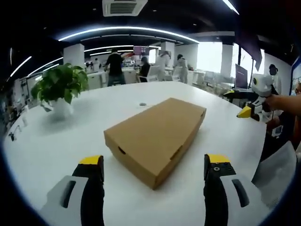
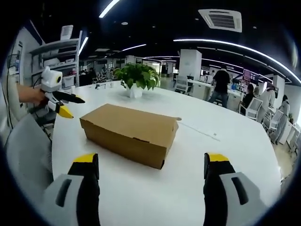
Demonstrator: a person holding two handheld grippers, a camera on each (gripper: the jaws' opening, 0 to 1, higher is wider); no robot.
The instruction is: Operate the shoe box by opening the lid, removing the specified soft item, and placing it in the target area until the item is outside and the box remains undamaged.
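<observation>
Brown cardboard shoe box (image 1: 155,140), lid closed, sits on white tabletop (image 1: 56,141). Left gripper (image 1: 154,175) and right gripper (image 2: 153,173) hover short of it, jaws spread, nothing held.

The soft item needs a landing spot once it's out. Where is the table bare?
Bare tabletop lies between the shoe box and the table's edges, widest in the right gripper view's right half. The potted plant crowds the far side beyond the box.
</observation>
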